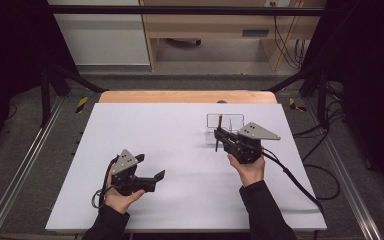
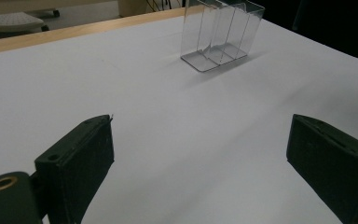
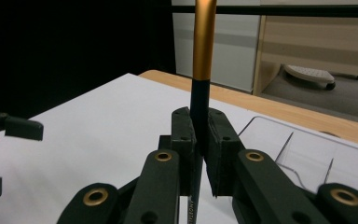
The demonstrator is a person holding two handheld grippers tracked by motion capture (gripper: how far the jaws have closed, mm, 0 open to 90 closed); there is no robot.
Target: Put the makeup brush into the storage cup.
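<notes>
Right gripper view: pen (image 3: 203,42) top cropped.

Slim pen (image 3: 201,70), dark barrel with gold upper end, upright, clamped in right gripper (image 3: 199,140) beside clear divided holder (image 2: 221,35) standing on white tabletop's far right part

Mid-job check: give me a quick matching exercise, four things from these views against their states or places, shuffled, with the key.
Things:
1. left hand-held gripper
2. right hand-held gripper
3. pen
4. clear divided holder

States or places:
A. upright, black lower body with a gold upper part
B. empty, standing toward the far right of the white table top
C. jaws wide apart, nothing between them
D. jaws closed on a slim shaft

Pairs: 1-C, 2-D, 3-A, 4-B
</notes>
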